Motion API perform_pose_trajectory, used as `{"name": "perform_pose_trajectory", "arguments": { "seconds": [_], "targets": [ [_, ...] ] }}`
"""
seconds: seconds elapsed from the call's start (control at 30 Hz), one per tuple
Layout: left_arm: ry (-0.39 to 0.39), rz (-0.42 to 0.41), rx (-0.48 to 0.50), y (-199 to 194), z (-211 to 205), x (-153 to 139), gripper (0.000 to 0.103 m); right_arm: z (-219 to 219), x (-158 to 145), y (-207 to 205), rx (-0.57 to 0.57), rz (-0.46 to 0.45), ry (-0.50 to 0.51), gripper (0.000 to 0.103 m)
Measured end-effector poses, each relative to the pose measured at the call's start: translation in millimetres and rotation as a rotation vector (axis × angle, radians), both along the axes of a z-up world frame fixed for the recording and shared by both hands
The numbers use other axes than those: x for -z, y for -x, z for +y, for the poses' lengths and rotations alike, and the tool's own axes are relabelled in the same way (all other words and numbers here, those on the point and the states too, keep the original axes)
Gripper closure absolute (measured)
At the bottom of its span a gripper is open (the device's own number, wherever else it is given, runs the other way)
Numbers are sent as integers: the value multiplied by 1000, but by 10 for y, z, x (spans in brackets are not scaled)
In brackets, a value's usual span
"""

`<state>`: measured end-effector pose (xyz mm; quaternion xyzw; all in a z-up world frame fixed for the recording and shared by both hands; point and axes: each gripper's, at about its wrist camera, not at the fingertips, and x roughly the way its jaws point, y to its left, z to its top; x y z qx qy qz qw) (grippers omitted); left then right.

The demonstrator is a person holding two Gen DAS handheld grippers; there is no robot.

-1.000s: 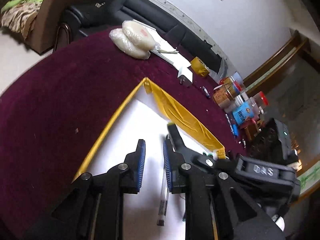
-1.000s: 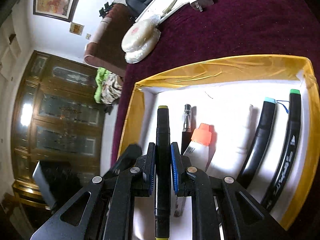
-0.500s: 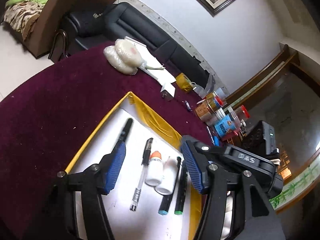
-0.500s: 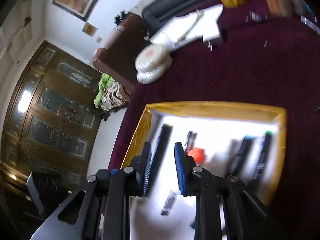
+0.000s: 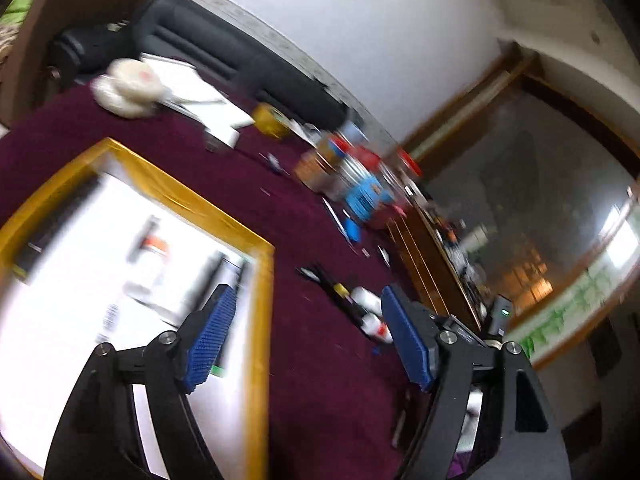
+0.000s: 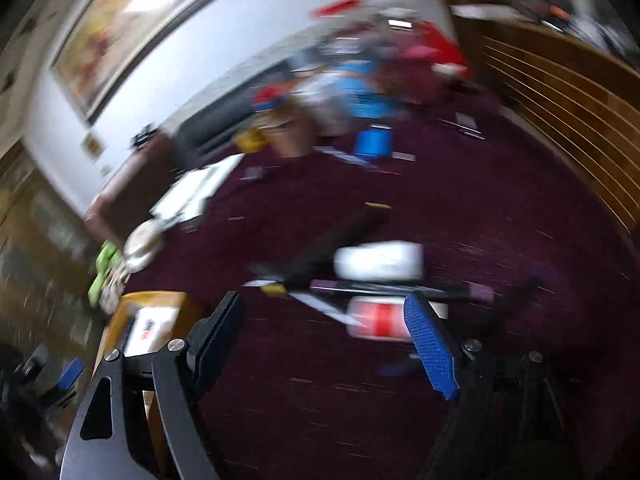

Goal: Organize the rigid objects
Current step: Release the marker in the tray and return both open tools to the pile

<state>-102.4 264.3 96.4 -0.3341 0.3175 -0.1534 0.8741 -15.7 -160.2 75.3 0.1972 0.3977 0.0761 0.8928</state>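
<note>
A yellow-rimmed white tray lies on the maroon table and holds several markers and small bottles, all blurred. My left gripper is open and empty above the tray's right rim. A loose pile of pens and small white bottles lies on the cloth to the right. In the right wrist view my right gripper is open and empty just short of that pile: a white bottle, a red-labelled bottle and dark pens. The tray shows at lower left.
Jars and cans crowd the far right of the table. White papers and a wrapped white bundle lie at the far left. A black sofa stands behind. A wooden rail edges the right.
Both grippers have swung right, away from the tray toward the loose pile. The right gripper released its black marker in the tray and opened wide; the left also opened wide.
</note>
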Motion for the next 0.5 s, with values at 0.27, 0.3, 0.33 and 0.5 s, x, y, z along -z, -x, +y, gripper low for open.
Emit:
{"name": "perform_pose_trajectory", "arguments": {
  "seconds": [0.27,0.3,0.33,0.5],
  "targets": [
    [-49,133,176,-165,-1020,271,28,-593,267,62,43,44,33,26],
    [-59,164,196,-190,-1131,333,28,-600,257,14,32,41,62,26],
    [-67,175,206,-194,-1193,353,28,-610,257,-14,16,38,85,26],
    [-132,198,202,-158,-1371,382,28,-328,316,-249,-99,32,102,28]
  ]
}}
